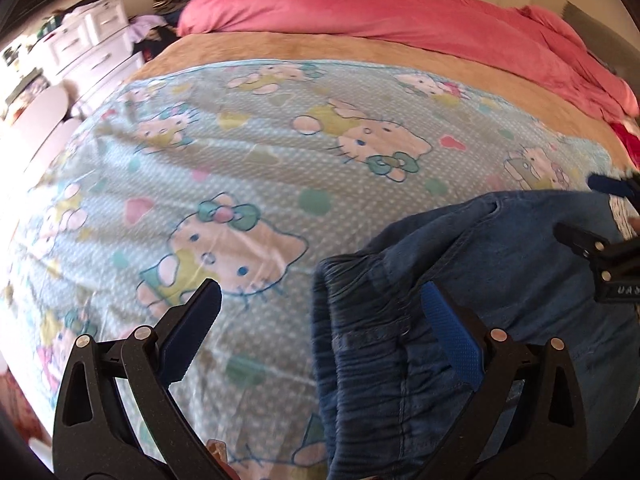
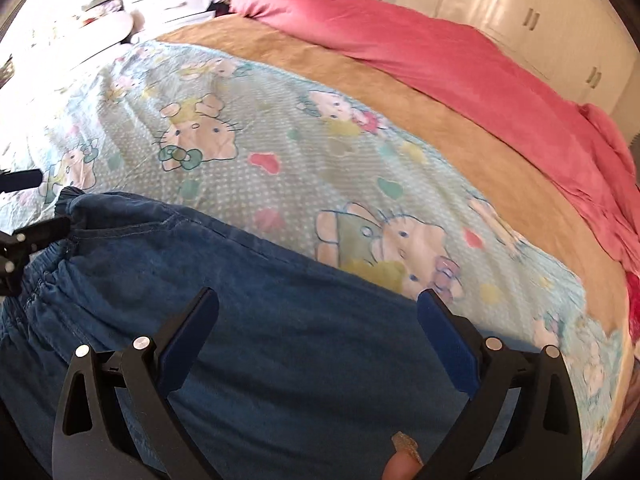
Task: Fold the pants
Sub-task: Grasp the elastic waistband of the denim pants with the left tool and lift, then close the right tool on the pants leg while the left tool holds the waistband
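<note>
Blue denim pants (image 1: 500, 280) with an elastic waistband (image 1: 360, 344) lie on a light blue cartoon-cat blanket (image 1: 240, 152) on the bed. My left gripper (image 1: 320, 304) is open above the waistband's left edge, holding nothing. The right gripper shows at the right edge of the left wrist view (image 1: 600, 216), open. In the right wrist view the pants (image 2: 260, 300) fill the lower left, and my right gripper (image 2: 318, 304) is open over the denim, empty. The left gripper shows at that view's left edge (image 2: 24, 204), by the waistband (image 2: 40, 288).
A pink duvet (image 1: 400, 8) is bunched along the far side of the bed, on a tan cover (image 1: 360, 52). White drawers (image 1: 88, 36) with clutter stand at the far left. White wardrobe doors (image 2: 520, 12) stand behind the bed.
</note>
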The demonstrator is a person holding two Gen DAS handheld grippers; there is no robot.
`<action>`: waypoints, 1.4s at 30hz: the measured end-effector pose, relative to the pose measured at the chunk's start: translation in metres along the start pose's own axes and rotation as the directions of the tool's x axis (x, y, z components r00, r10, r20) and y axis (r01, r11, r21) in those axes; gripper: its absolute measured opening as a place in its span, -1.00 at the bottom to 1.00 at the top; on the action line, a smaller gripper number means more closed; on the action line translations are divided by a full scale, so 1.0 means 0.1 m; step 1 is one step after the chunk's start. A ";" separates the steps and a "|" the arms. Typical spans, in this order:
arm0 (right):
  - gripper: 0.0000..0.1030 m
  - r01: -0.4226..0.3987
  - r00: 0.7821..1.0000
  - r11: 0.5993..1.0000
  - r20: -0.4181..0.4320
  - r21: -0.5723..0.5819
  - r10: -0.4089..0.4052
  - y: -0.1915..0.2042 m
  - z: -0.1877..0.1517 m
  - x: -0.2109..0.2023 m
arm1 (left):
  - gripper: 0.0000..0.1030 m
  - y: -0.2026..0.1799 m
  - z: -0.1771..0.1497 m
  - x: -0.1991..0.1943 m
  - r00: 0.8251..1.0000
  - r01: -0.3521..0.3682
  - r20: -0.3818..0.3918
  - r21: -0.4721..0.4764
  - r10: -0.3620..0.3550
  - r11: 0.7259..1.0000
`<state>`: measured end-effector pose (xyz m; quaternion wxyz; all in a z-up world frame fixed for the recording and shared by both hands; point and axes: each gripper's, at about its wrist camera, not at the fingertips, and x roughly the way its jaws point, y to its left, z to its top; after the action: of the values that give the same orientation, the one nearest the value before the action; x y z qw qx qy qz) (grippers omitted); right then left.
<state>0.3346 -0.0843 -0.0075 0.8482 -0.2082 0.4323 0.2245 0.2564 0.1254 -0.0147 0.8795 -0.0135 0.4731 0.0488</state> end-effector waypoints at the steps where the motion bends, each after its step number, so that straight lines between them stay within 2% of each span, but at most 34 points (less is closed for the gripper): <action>1: 0.92 -0.003 1.000 1.000 -0.009 -0.016 0.002 0.01 0.02 0.04 | 0.82 -0.02 0.01 0.02 1.000 0.005 0.000 0.008 -0.005 1.000; 7: 0.92 -0.017 0.999 0.998 -0.040 -0.061 0.015 0.03 0.09 0.18 | 0.82 -0.09 0.05 0.17 0.999 -0.038 0.003 0.072 0.038 0.997; 10: 0.92 -0.015 0.999 0.996 -0.039 -0.087 0.012 0.04 0.12 0.23 | 0.80 -0.09 0.06 0.20 1.000 -0.029 0.009 0.076 0.029 0.997; 13: 0.92 -0.026 0.999 0.991 -0.042 -0.128 0.021 0.09 0.14 0.26 | 0.48 -0.07 0.05 0.20 0.999 0.026 0.023 0.073 -0.028 0.997; 15: 0.92 -0.025 0.999 0.987 -0.040 -0.159 0.019 0.13 0.15 0.27 | 0.00 -0.07 0.05 0.21 0.998 0.063 0.026 0.076 -0.065 0.995; 17: 0.92 -0.017 0.999 0.982 -0.039 -0.190 0.009 0.18 0.17 0.29 | -0.31 -0.08 0.05 0.23 0.993 0.113 0.027 0.080 -0.115 0.990; 20: 0.92 -0.021 0.999 0.976 -0.040 -0.215 0.013 0.24 0.20 0.33 | -0.44 -0.10 0.01 0.14 0.988 0.134 0.063 0.116 -0.142 0.984; 25: 0.88 -0.030 0.999 0.972 -0.016 -0.233 0.027 0.31 0.14 0.37 | -0.47 -0.04 -0.06 -0.13 0.968 0.208 0.120 0.094 -0.219 0.974; 26: 0.84 -0.034 0.999 0.973 -0.007 -0.229 0.033 0.31 0.12 0.35 | -0.47 -0.04 -0.07 -0.16 0.967 0.213 0.126 0.091 -0.223 0.973; 28: 0.40 -0.079 0.997 0.975 0.008 -0.208 0.082 0.30 0.06 0.31 | -0.47 -0.05 -0.10 -0.23 0.963 0.224 0.134 0.096 -0.236 0.970; 30: 0.21 -0.105 0.994 0.976 0.012 -0.189 0.109 0.31 -0.01 0.28 | -0.47 -0.11 -0.12 -0.28 0.965 0.206 0.142 0.119 -0.222 0.971; 32: -0.10 -0.108 0.993 0.976 0.023 -0.187 0.114 0.34 -0.06 0.24 | -0.47 -0.16 -0.15 -0.32 0.968 0.176 0.154 0.142 -0.198 0.974; 33: -0.42 -0.122 0.991 0.976 0.028 -0.178 0.129 0.34 -0.10 0.21 | -0.48 -0.19 -0.17 -0.34 0.969 0.163 0.161 0.154 -0.187 0.975; 34: -0.65 -0.127 0.991 0.978 0.028 -0.167 0.133 0.34 -0.12 0.18 | -0.48 -0.21 -0.18 -0.36 0.970 0.150 0.168 0.166 -0.178 0.975; 37: -0.82 -0.137 0.988 0.984 0.058 -0.117 0.144 0.29 -0.21 0.03 | -0.47 -0.22 -0.23 -0.42 0.969 0.133 0.184 0.180 -0.166 0.975; 42: -0.88 -0.195 0.968 0.980 0.154 -0.032 0.198 0.22 -0.39 -0.44 | -0.47 -0.22 -0.36 -0.59 0.964 0.108 0.219 0.189 -0.149 0.976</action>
<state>0.2745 -0.0970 0.0039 0.8511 -0.1533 0.3812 0.3268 0.1964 0.0967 0.0136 0.9278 0.0390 0.3678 -0.0492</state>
